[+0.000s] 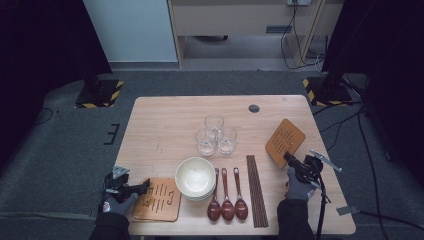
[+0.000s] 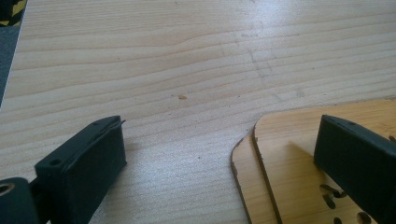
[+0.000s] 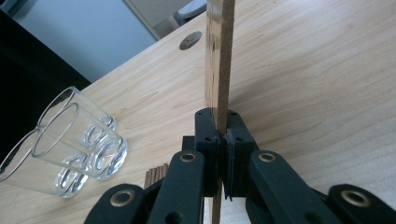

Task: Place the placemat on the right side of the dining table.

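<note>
While right tool clamps mat, 3 glasses beside

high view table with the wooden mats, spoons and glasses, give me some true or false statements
1. The right tongs are shut on a brown wooden slotted mat. True.
2. Four dark red wooden spoons lie by the bowls. False: three.
3. The left tongs grip the stacked wooden mats. False: they stand open, holding nothing.
4. Three clear drinking glasses stand clustered behind the stacked cream bowls. True.
5. The dark brown chopsticks lie left of the spoons. False: right.
</note>
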Demonstrator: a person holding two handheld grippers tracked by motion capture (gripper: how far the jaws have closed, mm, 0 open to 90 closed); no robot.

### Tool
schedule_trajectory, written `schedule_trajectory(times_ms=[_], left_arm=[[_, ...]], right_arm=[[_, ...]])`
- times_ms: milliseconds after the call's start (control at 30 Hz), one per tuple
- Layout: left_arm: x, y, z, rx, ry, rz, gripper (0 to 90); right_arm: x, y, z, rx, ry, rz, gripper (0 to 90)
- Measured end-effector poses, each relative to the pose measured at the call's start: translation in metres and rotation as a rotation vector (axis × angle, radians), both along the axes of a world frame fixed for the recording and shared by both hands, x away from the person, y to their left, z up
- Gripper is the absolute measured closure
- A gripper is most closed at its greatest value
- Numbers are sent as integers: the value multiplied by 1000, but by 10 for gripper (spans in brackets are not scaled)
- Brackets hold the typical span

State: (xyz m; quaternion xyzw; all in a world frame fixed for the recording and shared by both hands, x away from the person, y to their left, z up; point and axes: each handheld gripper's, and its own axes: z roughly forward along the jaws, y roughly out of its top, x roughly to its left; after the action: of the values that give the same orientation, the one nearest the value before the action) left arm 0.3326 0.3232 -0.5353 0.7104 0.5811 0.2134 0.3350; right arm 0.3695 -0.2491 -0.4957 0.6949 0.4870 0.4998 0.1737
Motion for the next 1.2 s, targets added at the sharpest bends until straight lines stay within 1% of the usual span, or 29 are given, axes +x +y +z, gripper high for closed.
schedule_trajectory(times_ms=[133,300,333,433,467,500,667,700,800,900,933,1033,1200], left_arm=[[0,0,0,0,0,0,8],[0,0,0,0,0,0,8],[0,0,0,-1,-1,1,8],[0,0,0,0,0,0,8],[0,0,0,-1,0,1,8],[0,0,0,-1,0,1,8],[0,0,0,0,0,-1,8],[0,0,0,0,0,-1,8],[0,0,0,-1,0,0,8],[0,0,0,-1,0,0,8],[0,0,0,0,1,-1,7],[0,0,0,0,1,-1,8],[0,0,0,-1,0,0,8]], right_arm=[[-2,-1,-3,3,3,-1,866],[-3,0,-5,-15,7,5,859],[-4,1,-8,-28,17,6,851],[-4,2,-11,-33,27,9,846],[-5,2,-14,-27,35,10,844],[-5,2,-14,-27,35,10,844],[-6,5,-22,-43,55,15,837],[-6,5,-22,-43,55,15,837],[-5,8,-24,-56,74,22,836],[-5,10,-25,-59,77,22,832],[-5,11,-25,-69,83,24,826],[-4,12,-26,-70,90,27,823],[-3,16,-29,-90,108,30,807]])
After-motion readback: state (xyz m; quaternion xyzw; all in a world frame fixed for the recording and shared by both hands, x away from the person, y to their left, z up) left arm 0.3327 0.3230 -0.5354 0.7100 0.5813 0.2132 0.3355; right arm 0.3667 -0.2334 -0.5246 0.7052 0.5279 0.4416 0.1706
